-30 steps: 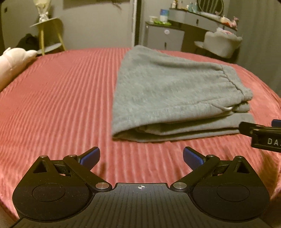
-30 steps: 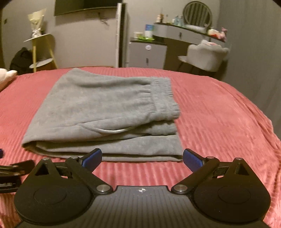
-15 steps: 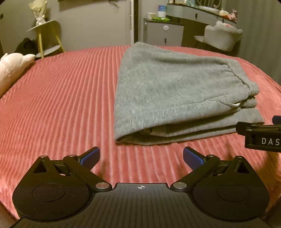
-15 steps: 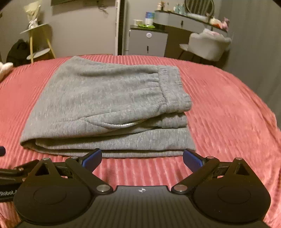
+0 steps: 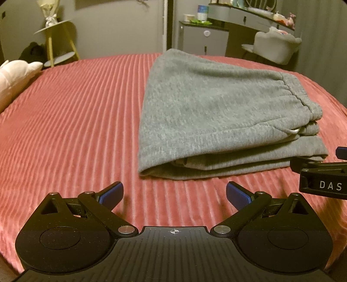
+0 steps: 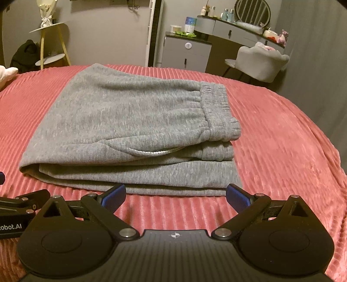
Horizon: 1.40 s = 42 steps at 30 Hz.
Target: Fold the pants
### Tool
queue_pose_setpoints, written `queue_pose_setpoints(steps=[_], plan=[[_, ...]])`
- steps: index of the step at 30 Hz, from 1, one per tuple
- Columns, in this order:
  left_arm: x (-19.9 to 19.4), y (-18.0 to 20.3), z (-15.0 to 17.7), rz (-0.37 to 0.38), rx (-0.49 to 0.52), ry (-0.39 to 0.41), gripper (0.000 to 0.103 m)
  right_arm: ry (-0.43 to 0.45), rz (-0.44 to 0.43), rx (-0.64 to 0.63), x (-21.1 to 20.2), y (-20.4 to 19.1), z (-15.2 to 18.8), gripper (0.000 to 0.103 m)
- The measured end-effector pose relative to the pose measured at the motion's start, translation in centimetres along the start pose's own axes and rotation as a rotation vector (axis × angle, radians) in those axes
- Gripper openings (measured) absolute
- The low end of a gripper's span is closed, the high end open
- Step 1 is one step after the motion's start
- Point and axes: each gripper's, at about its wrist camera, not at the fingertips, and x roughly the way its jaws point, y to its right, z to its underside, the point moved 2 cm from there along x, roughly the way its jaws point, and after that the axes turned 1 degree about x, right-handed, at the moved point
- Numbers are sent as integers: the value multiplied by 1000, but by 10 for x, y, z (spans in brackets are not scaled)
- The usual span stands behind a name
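A: Where are the pants (image 6: pixel 130 134) sitting for you right now?

B: They lie folded into a flat grey stack in the middle of the red ribbed bedspread (image 6: pixel 282 151), several layers showing along the near edge. The elastic waistband (image 6: pixel 216 112) is on top at the right end, and a pale drawstring loop (image 6: pixel 149 153) peeks out from the fold below it.

A: And your grippers?

B: Your right gripper (image 6: pixel 175 195) hangs just short of the near edge of the stack, its blue-padded fingers (image 6: pixel 115 195) spread wide with nothing between them. Your left gripper (image 5: pixel 174 194) is likewise released and empty, fingers apart over bare bedspread, near the stack's left front corner. Neither one touches the cloth. In the left wrist view the right gripper's tip pokes in from the right edge, beside the stack's near right corner.

A: Anything else around?

B: A white plush shape (image 5: pixel 15 76) rests at the far left of the bed. Beyond the bed stand a yellow-legged side table (image 6: pixel 49 43), a grey cabinet (image 6: pixel 186 54), a dressing table with a round mirror (image 6: pixel 252 10), and a pale upholstered chair (image 6: pixel 262 63).
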Motion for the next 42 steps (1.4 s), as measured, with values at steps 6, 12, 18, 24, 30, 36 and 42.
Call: queue_pose_setpoints(steps=[6, 12, 18, 24, 30, 36, 42], plan=[[-1, -1, 0, 1, -6, 2, 103, 9, 5, -23, -1, -3, 1, 99], [-1, -1, 0, -1, -11, 7, 103, 8, 5, -24, 0, 0, 0, 99], [-2, 0, 0, 3, -7, 13, 103, 4, 6, -18, 1, 2, 1, 99], [-2, 1, 0, 8, -12, 12, 103, 1, 9, -21, 3, 2, 0, 99], [-1, 2, 1, 11, -9, 8, 103, -5, 6, -12, 4, 4, 1, 99], [0, 2, 1, 10, -8, 6, 103, -9, 4, -11, 5, 4, 1, 99], [0, 2, 1, 11, -15, 2, 103, -11, 3, -13, 5, 4, 1, 99]])
